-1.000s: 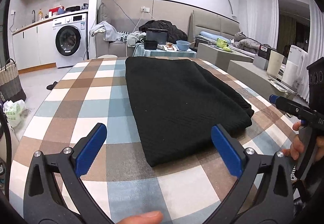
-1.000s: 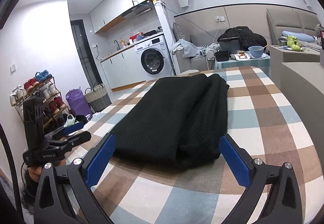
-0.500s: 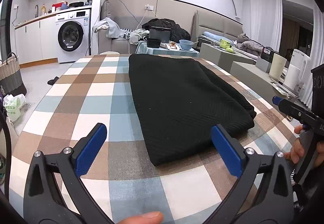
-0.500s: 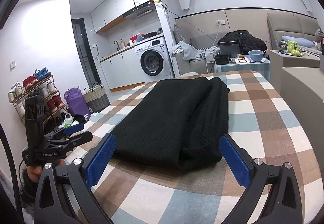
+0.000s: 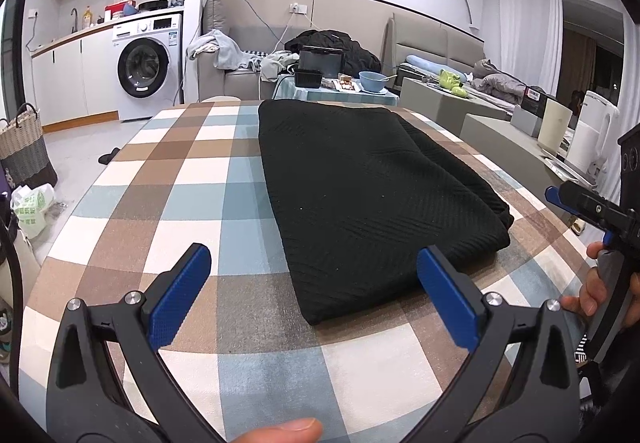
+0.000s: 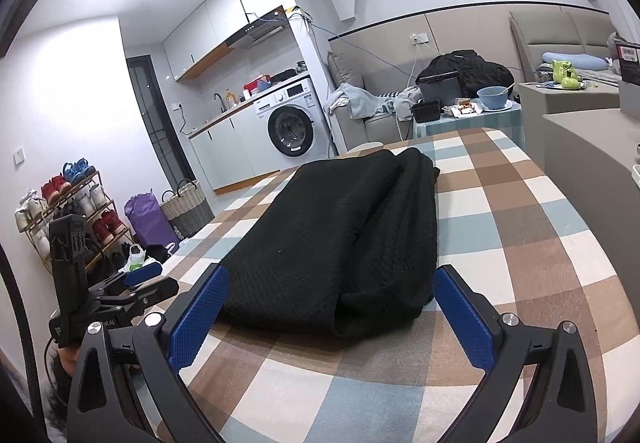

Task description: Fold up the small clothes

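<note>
The left gripper [image 5: 314, 293] has drawn back a little and levelled, jaws spread wide and empty, so the long fold looks finished and a cross fold probably comes next. The black garment [image 5: 360, 187] lies flat mid-table on the checked cloth [image 5: 180, 179]. The right gripper [image 6: 328, 313] (also wide, holding nothing) hovers near its hem; 0 obstacles between.

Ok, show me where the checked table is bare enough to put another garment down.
Widest bare patch: the checked table between its left edge and the black garment. A narrower strip runs between the garment's right fold and the table's right edge. The near edge is crowded: the open left gripper and open right gripper hover there.
</note>
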The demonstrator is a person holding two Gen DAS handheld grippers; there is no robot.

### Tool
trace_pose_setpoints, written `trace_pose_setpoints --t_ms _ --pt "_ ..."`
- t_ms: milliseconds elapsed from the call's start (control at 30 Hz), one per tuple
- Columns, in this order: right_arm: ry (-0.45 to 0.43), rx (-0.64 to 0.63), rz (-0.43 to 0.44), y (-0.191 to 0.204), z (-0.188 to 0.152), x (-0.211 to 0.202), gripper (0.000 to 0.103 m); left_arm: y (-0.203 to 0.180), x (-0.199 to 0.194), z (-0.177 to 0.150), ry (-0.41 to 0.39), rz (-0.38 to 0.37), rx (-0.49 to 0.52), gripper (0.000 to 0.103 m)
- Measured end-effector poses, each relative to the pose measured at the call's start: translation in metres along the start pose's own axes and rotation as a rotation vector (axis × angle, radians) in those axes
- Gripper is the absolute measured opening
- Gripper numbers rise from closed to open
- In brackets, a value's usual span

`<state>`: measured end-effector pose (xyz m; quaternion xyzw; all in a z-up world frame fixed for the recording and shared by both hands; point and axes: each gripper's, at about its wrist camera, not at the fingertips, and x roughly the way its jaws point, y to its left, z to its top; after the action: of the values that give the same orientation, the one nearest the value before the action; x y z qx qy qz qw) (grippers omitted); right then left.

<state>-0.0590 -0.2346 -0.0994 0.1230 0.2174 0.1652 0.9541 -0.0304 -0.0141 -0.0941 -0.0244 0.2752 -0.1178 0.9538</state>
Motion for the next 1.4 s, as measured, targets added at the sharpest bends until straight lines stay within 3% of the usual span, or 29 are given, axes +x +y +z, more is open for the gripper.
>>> trace_pose_setpoints --t_ms 1400 --pt "0.012 -0.009 -0.001 0.0045 -0.0017 0.0019 0.103 0.0029 0.0023 -0.0005 0.005 0.008 -0.001 0.102"
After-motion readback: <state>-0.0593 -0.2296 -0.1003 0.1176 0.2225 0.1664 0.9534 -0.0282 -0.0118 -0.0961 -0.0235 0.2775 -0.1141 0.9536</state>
